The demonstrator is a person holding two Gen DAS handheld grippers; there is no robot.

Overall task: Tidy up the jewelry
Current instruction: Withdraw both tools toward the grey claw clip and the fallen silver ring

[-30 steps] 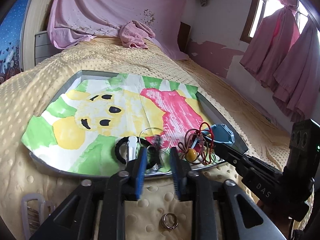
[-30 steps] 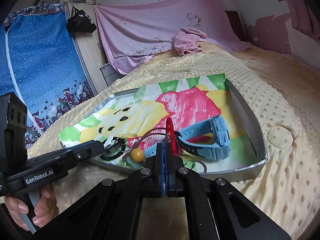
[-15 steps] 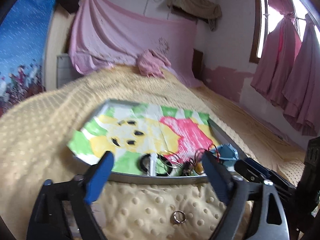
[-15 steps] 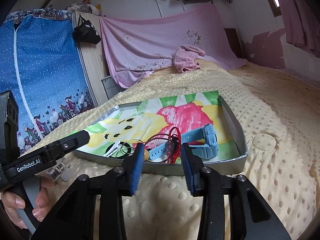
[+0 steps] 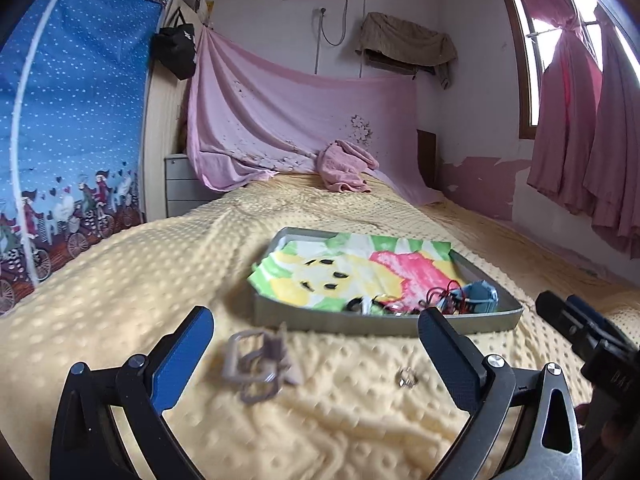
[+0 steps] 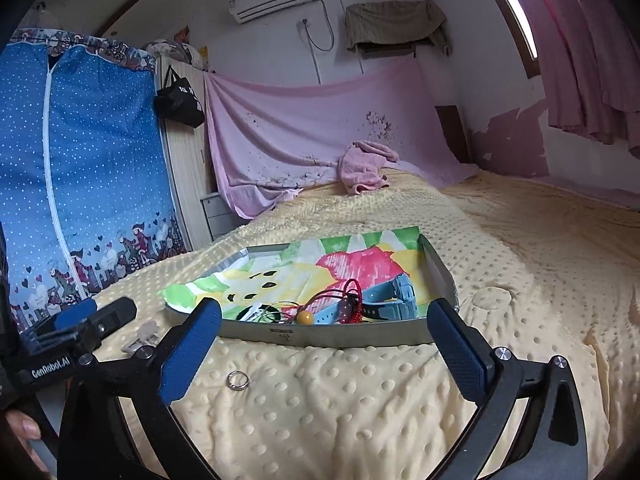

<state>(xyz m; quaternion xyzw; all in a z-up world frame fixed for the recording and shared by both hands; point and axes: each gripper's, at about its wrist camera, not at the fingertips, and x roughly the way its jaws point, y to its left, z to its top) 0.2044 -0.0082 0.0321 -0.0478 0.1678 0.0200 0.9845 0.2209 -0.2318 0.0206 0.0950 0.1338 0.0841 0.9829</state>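
Left claw (image 5: 316,344) wide, empty, jaws just opened | right claw (image 6: 324,344) same | watch (image 6: 384,300), cords in tray (image 6: 440,276) | ring (image 6: 238,380), clip (image 5: 256,364) loose on bed (image 6: 520,240) | risk: ring sinks into soft blanket, slips a pinch

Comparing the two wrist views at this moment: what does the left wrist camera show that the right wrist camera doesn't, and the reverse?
Only the left wrist view: the bright window, and the hair clip whole, though blurred.

Only the right wrist view: the orange bead and red cord seen plainly, and a hand on the left gripper's handle.

Both: the grey tray with its cartoon cloth, the blue watch, the silver ring on the yellow blanket, and each view's own gripper, left gripper and right gripper, open and empty.
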